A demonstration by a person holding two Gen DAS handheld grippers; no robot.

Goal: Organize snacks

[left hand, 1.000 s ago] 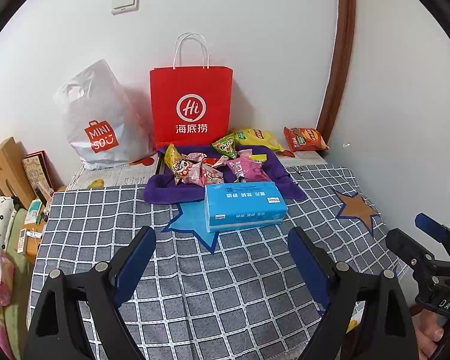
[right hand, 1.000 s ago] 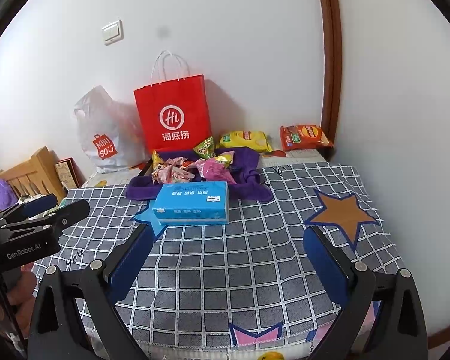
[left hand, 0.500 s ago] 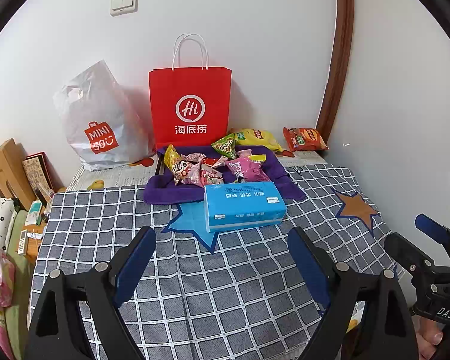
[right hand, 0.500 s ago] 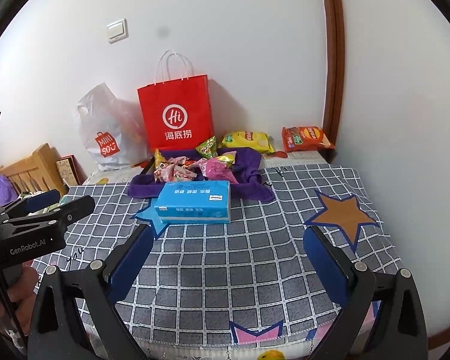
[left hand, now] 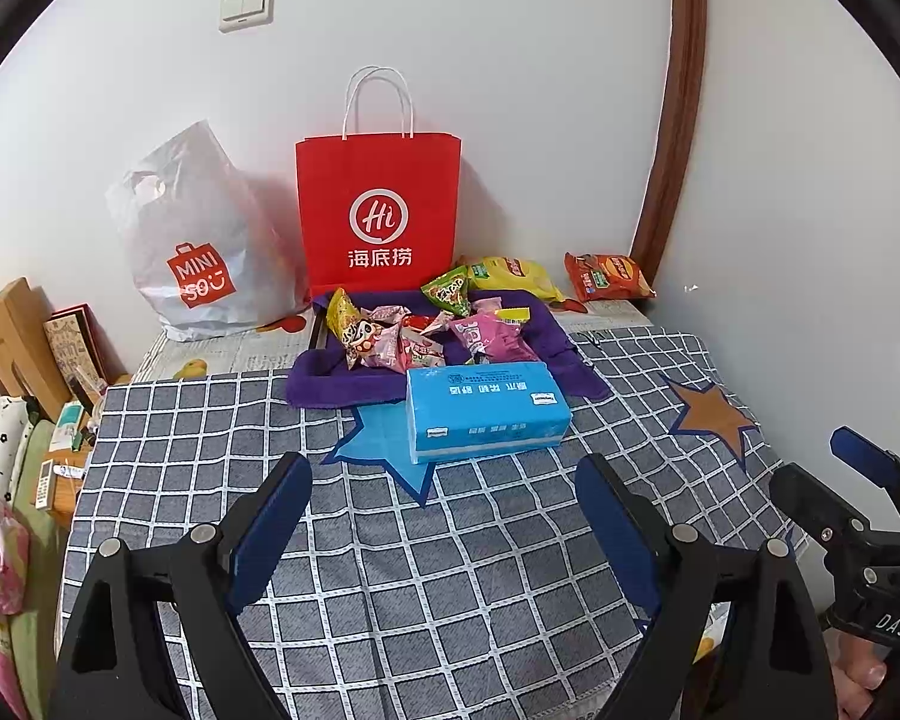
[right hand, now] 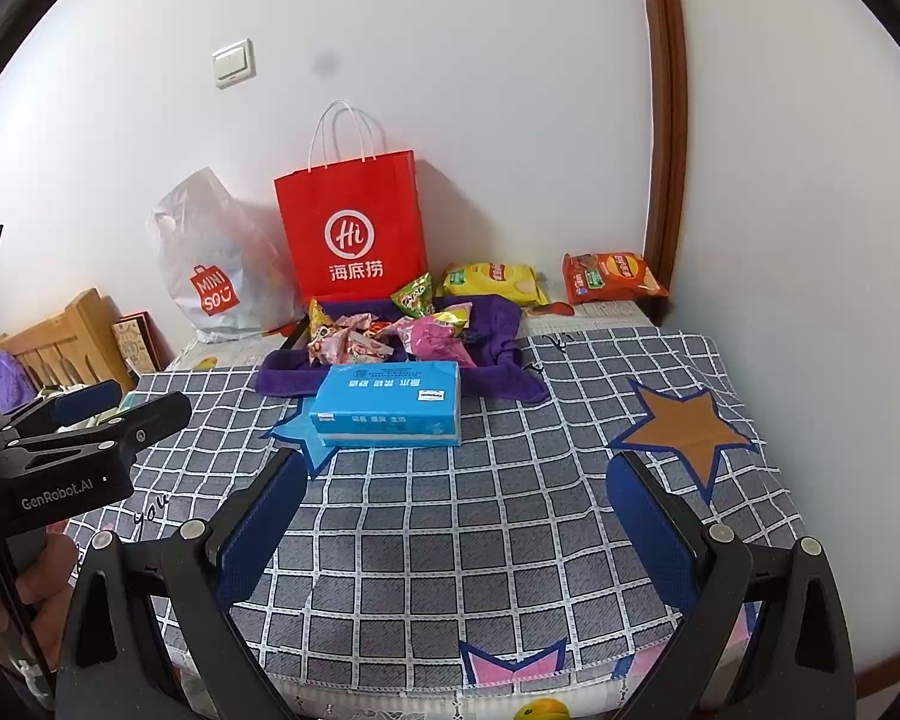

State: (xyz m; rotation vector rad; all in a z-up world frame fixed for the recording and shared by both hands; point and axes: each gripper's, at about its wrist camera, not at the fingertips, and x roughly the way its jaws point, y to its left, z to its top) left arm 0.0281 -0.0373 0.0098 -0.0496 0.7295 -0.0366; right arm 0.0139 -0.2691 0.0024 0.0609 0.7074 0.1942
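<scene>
Both my tools, left [left hand: 441, 516] and right [right hand: 456, 510], gape empty; snack packets [left hand: 426, 330] look light, crinkly, best pinched at sealed edges.

The grey-and-white checked cloth cover [left hand: 462, 576] looks woven and matt, with sewn-on fabric stars, and the purple towel [left hand: 342, 381] under the small glossy foil and plastic snack packets [left hand: 390, 339] looks soft and fuzzy. The blue tissue pack [left hand: 486, 411] has a smooth, slightly shiny plastic wrap, the red carrier bag [left hand: 378, 210] is matt paper with white cord handles, and the translucent grey shopping bag [left hand: 198, 234] is crinkled thin plastic. The yellow chip bag [right hand: 489, 282] and orange chip bag [right hand: 612, 276] are glossy film, while the brown door frame [right hand: 666, 120] looks like varnished wood.
</scene>
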